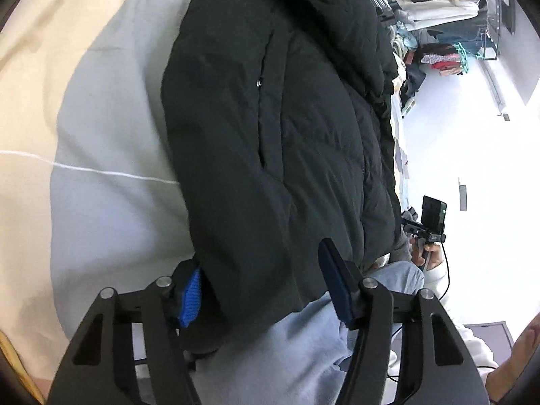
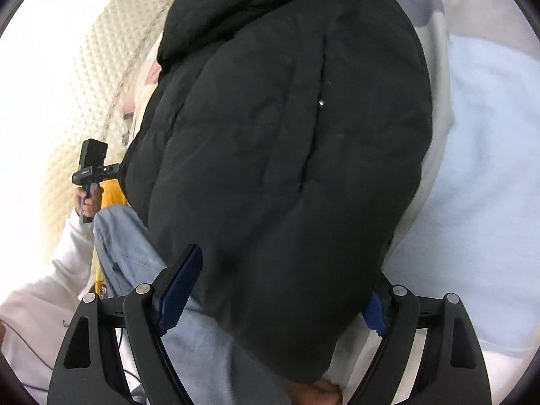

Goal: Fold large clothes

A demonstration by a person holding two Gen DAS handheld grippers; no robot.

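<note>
A large black puffer jacket (image 1: pixel 270 128) lies on a bed with its hood at the far end; it also fills the right wrist view (image 2: pixel 287 141). My left gripper (image 1: pixel 263 290) is open, its blue-padded fingers (image 1: pixel 190 295) spread around the jacket's near hem. My right gripper (image 2: pixel 280 287) is open too, its fingers (image 2: pixel 179 290) astride the other near corner of the jacket. The jacket's near edge hangs over the person's light blue jeans (image 1: pixel 297 354).
The bed has a pale grey-blue cover (image 1: pixel 111 141) and a cream blanket (image 1: pixel 33 67). A rack of stacked clothes (image 1: pixel 438 10) stands at the far right over white floor. The other gripper's handle and hand (image 1: pixel 428 233) show beside the jacket. A cream quilted surface (image 2: pixel 101 84) lies left.
</note>
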